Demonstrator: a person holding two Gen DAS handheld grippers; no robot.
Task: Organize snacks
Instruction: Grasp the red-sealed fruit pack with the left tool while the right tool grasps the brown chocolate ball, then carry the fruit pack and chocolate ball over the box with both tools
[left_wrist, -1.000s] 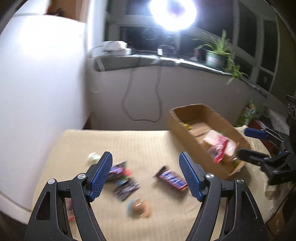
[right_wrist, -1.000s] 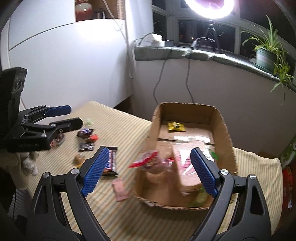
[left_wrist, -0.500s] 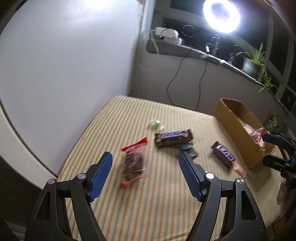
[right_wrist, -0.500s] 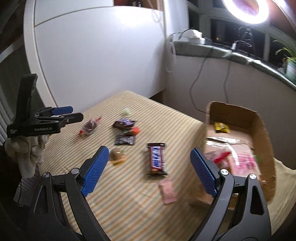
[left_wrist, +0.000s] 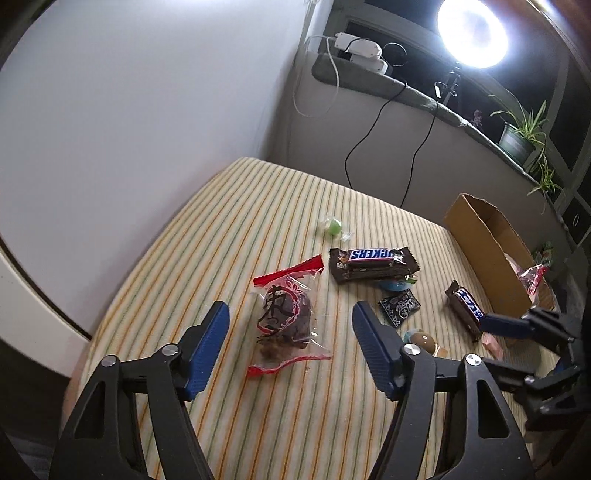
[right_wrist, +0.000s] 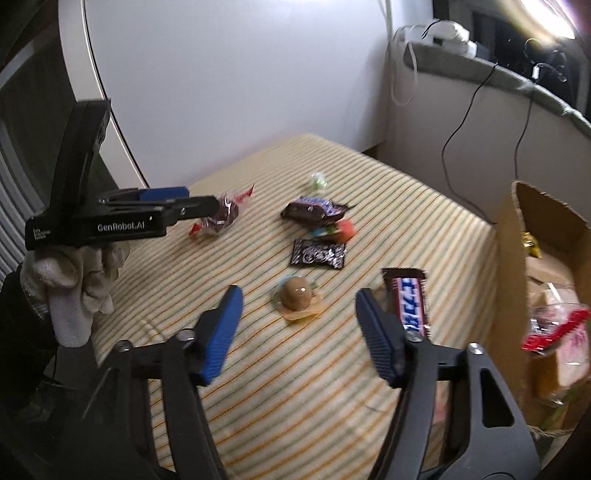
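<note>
Seven snacks lie on a striped cloth (left_wrist: 229, 229), two of them chocolate bars (left_wrist: 373, 263). Left gripper (left_wrist: 290, 341) and right gripper (right_wrist: 297, 325) gape wide, empty. The box (right_wrist: 511, 266) is cut off; contents blurred.

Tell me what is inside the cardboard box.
The cardboard box holds a small yellow packet near its far end and a clear bag with a red edge nearer. Its near wall and blur hide the rest.

Glossy plastic snack wrappers (left_wrist: 283, 316), matt ribbed striped tablecloth (left_wrist: 258, 206), rough cardboard box (left_wrist: 484, 243)
</note>
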